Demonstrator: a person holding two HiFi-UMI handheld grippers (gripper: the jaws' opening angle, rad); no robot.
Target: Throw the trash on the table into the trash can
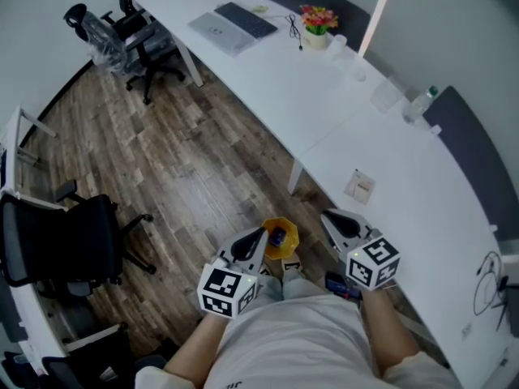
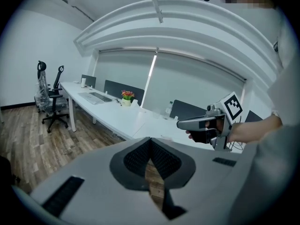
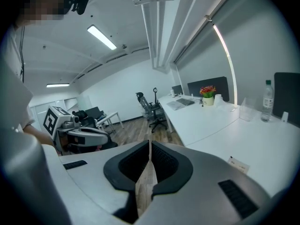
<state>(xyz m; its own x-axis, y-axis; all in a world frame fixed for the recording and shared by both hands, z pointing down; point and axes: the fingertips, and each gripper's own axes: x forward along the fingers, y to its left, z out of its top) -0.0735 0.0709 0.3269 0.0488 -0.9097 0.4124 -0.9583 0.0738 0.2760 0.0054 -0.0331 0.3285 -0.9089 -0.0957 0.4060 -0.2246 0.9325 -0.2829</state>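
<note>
Trash (image 1: pixel 359 186): a small flat paper slip, white with a tan patch, lying on the table at about 1 o'clock from the right gripper and clear of it.
Can (image 1: pixel 280 238): round, with a yellow rim, standing on the floor between the two grippers; something blue lies inside.
Table (image 1: pixel 340 128): a long, smooth white top that curves away toward 11 o'clock.
Left gripper (image 1: pixel 261 233): grey hard shell with a marker cube at the back. Its black ribbed pads meet at the tips with nothing between them. It sits at the can's 9 o'clock edge.
Right gripper (image 1: pixel 324 215): the same build. Its pads are closed together and it is empty. It sits at the can's 3 o'clock side, near the table edge.
Floor (image 1: pixel 186 160): wood-grain planks, brown and grey, matte.
Flowers (image 1: pixel 318 19): a red and yellow bunch in a small white pot, far down the table at 12 o'clock.
Laptop (image 1: pixel 235 24): a thin grey slab lying flat, at 11 o'clock from the flowers.
Bottle (image 1: pixel 422 104): clear plastic with a green cap, at the table's far edge, at 1 o'clock.
Chair (image 1: pixel 65 241): black with a padded seat, on a star base with castors, at 9 o'clock from the can.
</note>
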